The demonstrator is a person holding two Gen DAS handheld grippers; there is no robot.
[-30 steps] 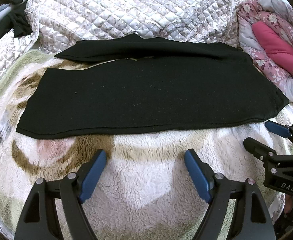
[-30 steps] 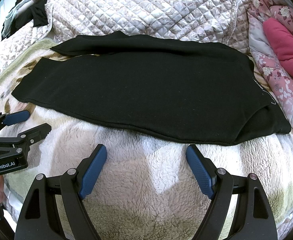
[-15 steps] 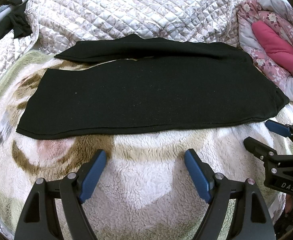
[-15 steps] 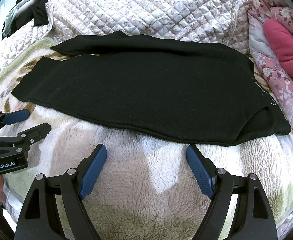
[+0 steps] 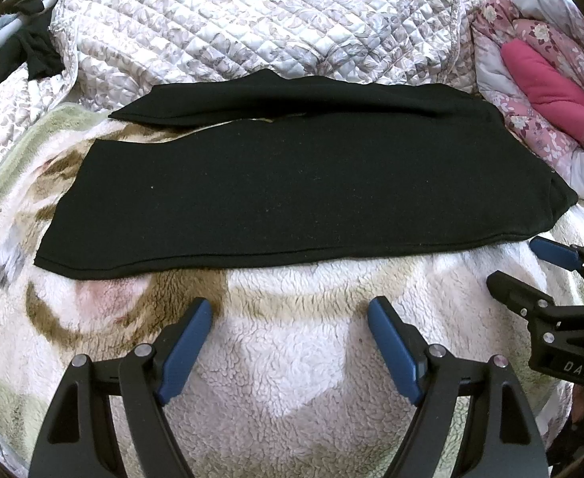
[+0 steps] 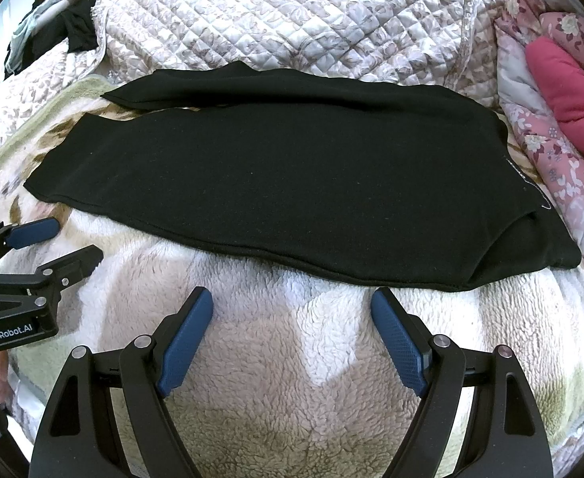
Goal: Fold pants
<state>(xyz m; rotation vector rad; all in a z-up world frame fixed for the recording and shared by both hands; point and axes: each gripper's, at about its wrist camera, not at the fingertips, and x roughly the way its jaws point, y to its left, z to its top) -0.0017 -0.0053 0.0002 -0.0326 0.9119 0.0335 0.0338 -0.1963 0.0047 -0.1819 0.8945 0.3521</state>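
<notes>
Left wrist: left claw (image 5: 290, 314) spread, empty, over fleece blanket (image 5: 292, 358); black pants (image 5: 292, 183) flat on bed just ahead, apart.

Right wrist: right claw (image 6: 292, 310) spread, empty, near pants (image 6: 276, 183) front hem, not touching.

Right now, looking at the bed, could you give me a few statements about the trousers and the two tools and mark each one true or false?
1. The black fabric pants lie spread on the fluffy cream and brown blanket. True.
2. The left tool is clamped on the pants. False: it is open, short of the near edge, on the blanket side.
3. The right tool is open and holds nothing. True.
4. A bright pink cushion lies on top of the pants. False: it sits in the floral bedding to the right.
5. A quilted grey-white bedspread lies beyond the pants. True.
</notes>
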